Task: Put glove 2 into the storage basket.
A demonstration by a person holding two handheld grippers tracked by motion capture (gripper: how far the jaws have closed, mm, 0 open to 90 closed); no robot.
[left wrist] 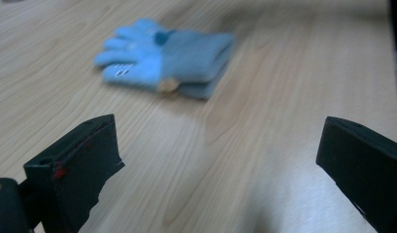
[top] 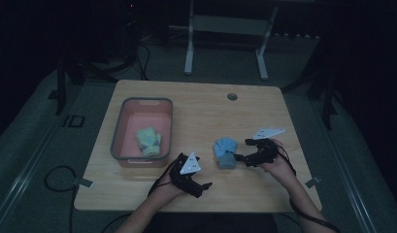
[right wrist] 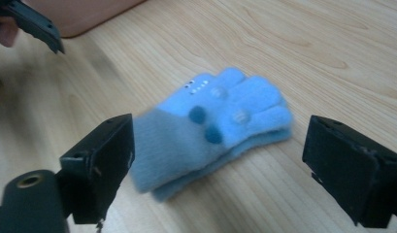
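1. Blue gloves, a folded pair laid one upon the other, flat on the wooden table, right of the table's middle and toward the near edge.
2. In the right gripper view same gloves lying across between the two black jaws, grey-blue cuff toward the left jaw, fingers toward the right jaw; dark blue dots and small white marks on the upper glove.
3. Right gripper just right of the gloves, held low in the person's right hand, pointing left at them. Jaws standing wide; cuff very near the left jaw, maybe touching, cannot say for sure; right jaw clearly apart from the fingertips. No pressing on the cloth from both sides, so nothing held.
4. Left gripper near the front edge of the table, left and nearer than the gloves, well apart from them, held in the left hand. Jaws wide as well, only bare wood between them.
5. In the left gripper view gloves far ahead on the table, a little blurred, beyond the jaws.
6. Pink tray with grey rim on the left part of the table, and inside it a green pair of gloves, folded.
7. Small round hole at the far side of the table.
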